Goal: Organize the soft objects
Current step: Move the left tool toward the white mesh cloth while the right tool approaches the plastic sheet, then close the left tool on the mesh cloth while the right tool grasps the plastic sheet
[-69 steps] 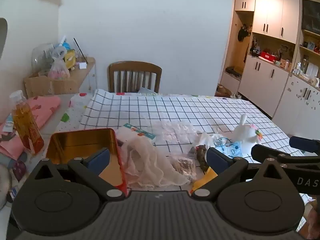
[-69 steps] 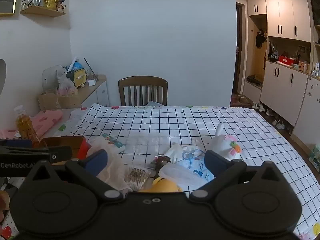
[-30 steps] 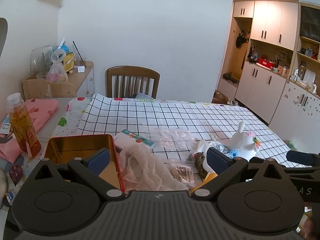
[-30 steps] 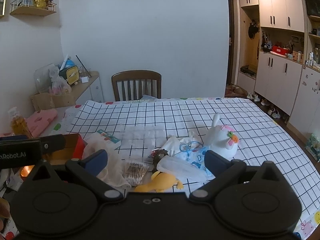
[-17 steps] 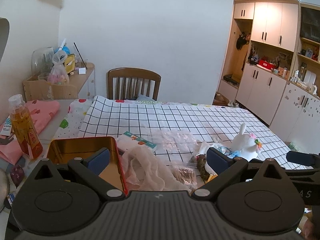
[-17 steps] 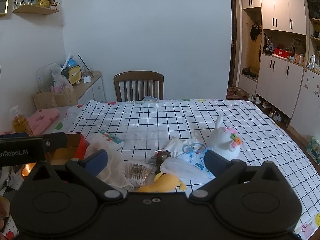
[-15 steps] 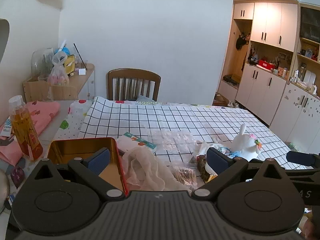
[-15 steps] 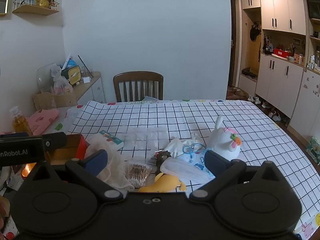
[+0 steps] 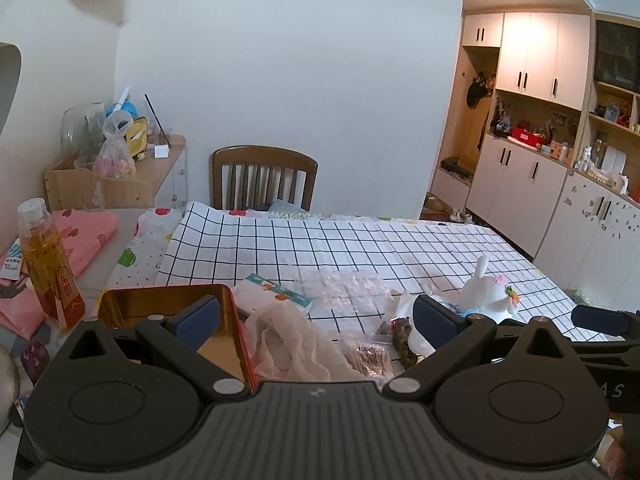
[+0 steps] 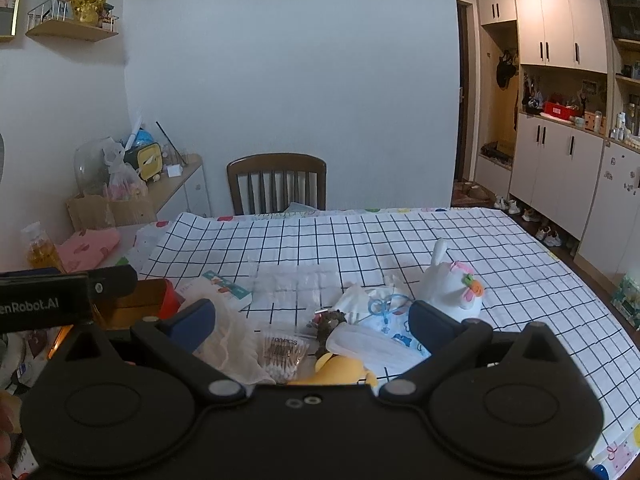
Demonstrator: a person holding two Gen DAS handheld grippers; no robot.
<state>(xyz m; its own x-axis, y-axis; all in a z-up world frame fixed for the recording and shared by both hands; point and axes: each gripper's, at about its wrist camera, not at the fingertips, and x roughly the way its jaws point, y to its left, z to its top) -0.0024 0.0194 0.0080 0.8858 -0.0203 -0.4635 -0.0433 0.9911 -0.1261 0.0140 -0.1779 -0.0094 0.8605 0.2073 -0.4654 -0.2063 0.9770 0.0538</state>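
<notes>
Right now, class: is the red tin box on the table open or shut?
Open. The red tin box has no lid on; its shiny gold interior walls show from above.

A wooden chair [image 9: 264,176] stands against the plain white wall [image 9: 288,60], white cabinets [image 9: 532,128] lining the right.

Low in the frame, the left gripper [image 9: 316,322] and right gripper [image 10: 310,320] look like matt black plastic with blue pads, and the tablecloth [image 9: 360,240] at centre is smooth checked cloth. At lower left the tin [image 9: 160,300] shines like glossy gold metal, beside a thin gauzy cloth [image 9: 288,344]. Clear crinkly plastic bags [image 9: 340,288] lie mid-frame, the white toy [image 10: 452,288] to the right looks plush, and the chair [image 9: 264,176] behind is polished wood.
</notes>
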